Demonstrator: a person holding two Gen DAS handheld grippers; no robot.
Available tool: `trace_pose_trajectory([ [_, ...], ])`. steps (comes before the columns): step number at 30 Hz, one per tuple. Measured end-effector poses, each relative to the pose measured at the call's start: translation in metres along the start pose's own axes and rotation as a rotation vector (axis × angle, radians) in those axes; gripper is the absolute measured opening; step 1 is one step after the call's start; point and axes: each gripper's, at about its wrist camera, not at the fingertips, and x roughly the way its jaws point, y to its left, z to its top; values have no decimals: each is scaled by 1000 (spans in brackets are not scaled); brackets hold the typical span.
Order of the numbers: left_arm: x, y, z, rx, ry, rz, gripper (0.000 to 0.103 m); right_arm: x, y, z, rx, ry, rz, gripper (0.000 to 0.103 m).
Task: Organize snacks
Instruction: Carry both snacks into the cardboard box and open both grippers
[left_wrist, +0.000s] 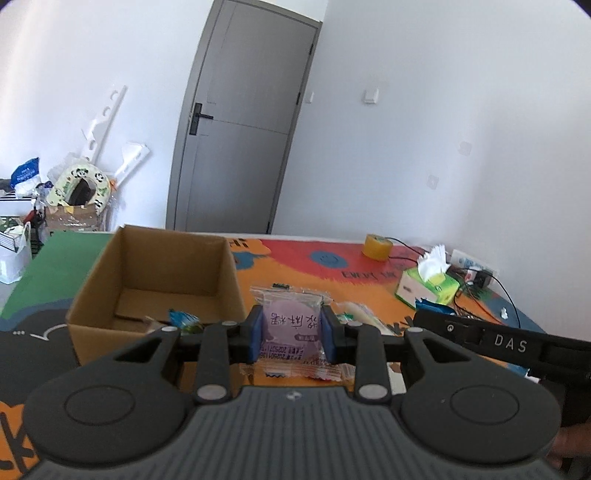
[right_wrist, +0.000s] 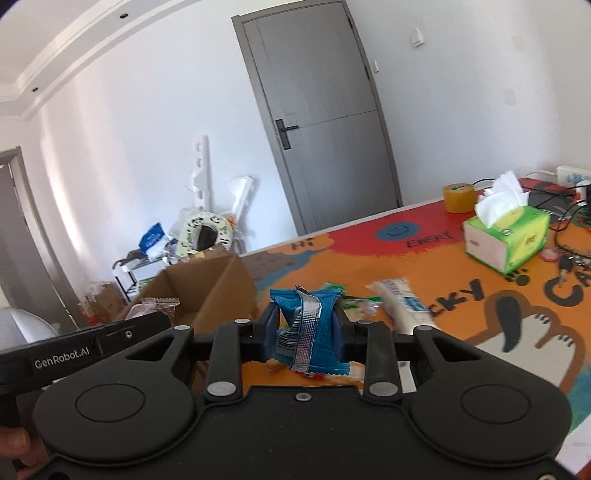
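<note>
My left gripper (left_wrist: 291, 334) is shut on a clear packet with a purple cake (left_wrist: 290, 325), held above the table just right of the open cardboard box (left_wrist: 159, 273). The box holds a blue-green snack (left_wrist: 183, 318) on its floor. My right gripper (right_wrist: 306, 332) is shut on a blue snack packet (right_wrist: 308, 328), held above the table to the right of the box (right_wrist: 207, 291). A white snack packet (right_wrist: 402, 304) and a green-white wrapper (right_wrist: 352, 308) lie on the mat beyond it. The white packet also shows in the left wrist view (left_wrist: 364, 314).
A colourful mat (right_wrist: 388, 258) covers the table. A green tissue box (right_wrist: 506, 236), a yellow tape roll (right_wrist: 460, 197), cables and keys (right_wrist: 569, 262) sit at the right. The right gripper's body (left_wrist: 498, 343) shows in the left view. Clutter (left_wrist: 77, 192) stands on the floor by the grey door.
</note>
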Motion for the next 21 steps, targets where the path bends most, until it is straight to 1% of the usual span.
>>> trace_pose_trajectory([
  [9,-6,20,11,-14,-32,34,31,13,23,7,-10,-8,43,30],
  [13,-7,29,16,-10,-56,72,31,22,31,9,-15,-6,56,30],
  [21,-2,55,25,-43,-74,116,31,44,47,13,-24,5,93,30],
])
